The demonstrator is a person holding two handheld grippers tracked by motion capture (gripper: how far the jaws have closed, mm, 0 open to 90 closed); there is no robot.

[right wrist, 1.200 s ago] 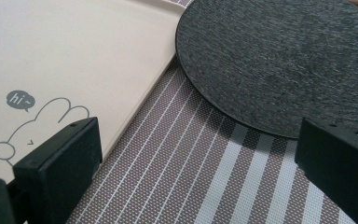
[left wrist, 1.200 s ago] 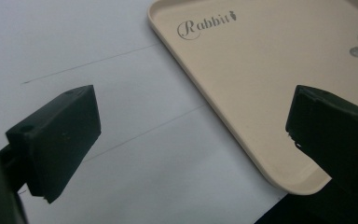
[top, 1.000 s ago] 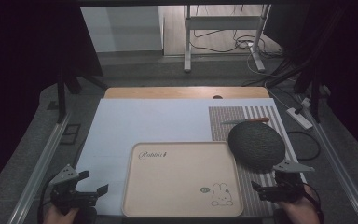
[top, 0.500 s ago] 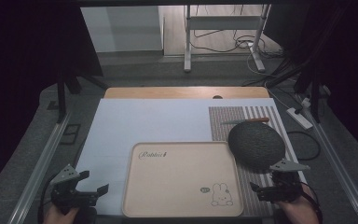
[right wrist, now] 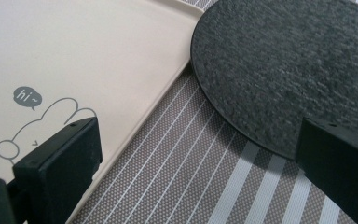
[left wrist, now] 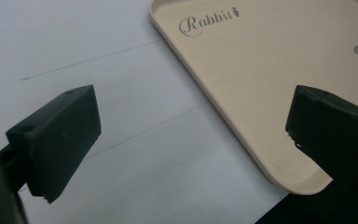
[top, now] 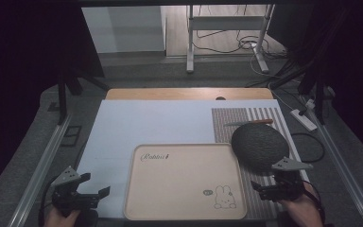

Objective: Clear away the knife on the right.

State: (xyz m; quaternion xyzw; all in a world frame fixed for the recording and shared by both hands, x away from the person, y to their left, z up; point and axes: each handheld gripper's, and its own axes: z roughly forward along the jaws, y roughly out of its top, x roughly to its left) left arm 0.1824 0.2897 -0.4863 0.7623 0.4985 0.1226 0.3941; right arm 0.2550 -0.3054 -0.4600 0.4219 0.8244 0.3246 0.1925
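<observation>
The cream tray (top: 184, 182) is my landmark: it lies flat on the pale sheet (top: 151, 125) near my edge of the table, with "Rabbit" printed at its far left corner and a small rabbit drawing saying "hi" at its near right corner. Nothing lies on it.

Just right of the tray sits a dark grey round mat (top: 258, 145), its left edge at or just over the tray's right rim; in my right gripper view the mat (right wrist: 298, 60) lies on a grey striped placemat (right wrist: 191, 182) that runs along the tray's (right wrist: 74, 51) right side. Beyond the mat, on the placemat's far part, lies a thin knife-like utensil with a reddish handle (top: 248, 122).

My left gripper (top: 87, 191) hangs off the tray's near left corner, jaws spread wide, holding nothing; its own view looks across the sheet (left wrist: 74, 46) onto the tray's (left wrist: 270, 70) corner. My right gripper (top: 269, 188) sits off the tray's near right corner, over the placemat, jaws likewise spread and empty.
</observation>
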